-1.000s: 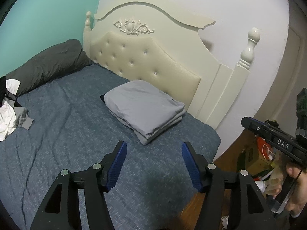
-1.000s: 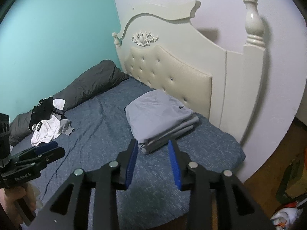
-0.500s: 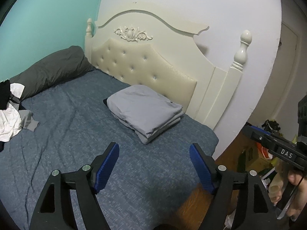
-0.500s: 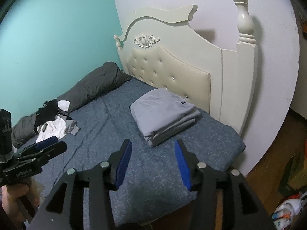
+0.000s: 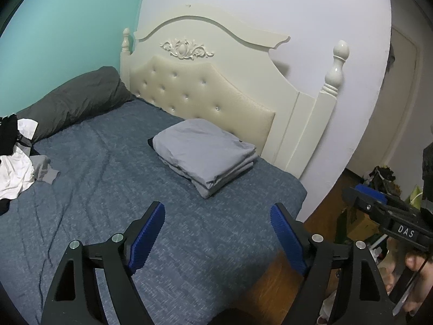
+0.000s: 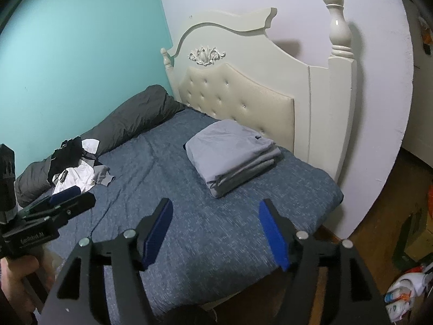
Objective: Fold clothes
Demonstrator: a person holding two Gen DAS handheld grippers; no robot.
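A grey folded garment (image 5: 204,153) lies mid-frame; crumpled clothes (image 5: 16,165) sit far left. My left gripper (image 5: 216,233) and right gripper (image 6: 215,233) hover spread, empty: between pieces, or done.

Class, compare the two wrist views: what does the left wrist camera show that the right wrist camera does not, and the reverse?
Only the left wrist view shows the door frame and the person's right hand.

Only the right wrist view shows the left hand.

Both show the folded grey stack, the unfolded clothes pile, the headboard and the open left gripper and right gripper.
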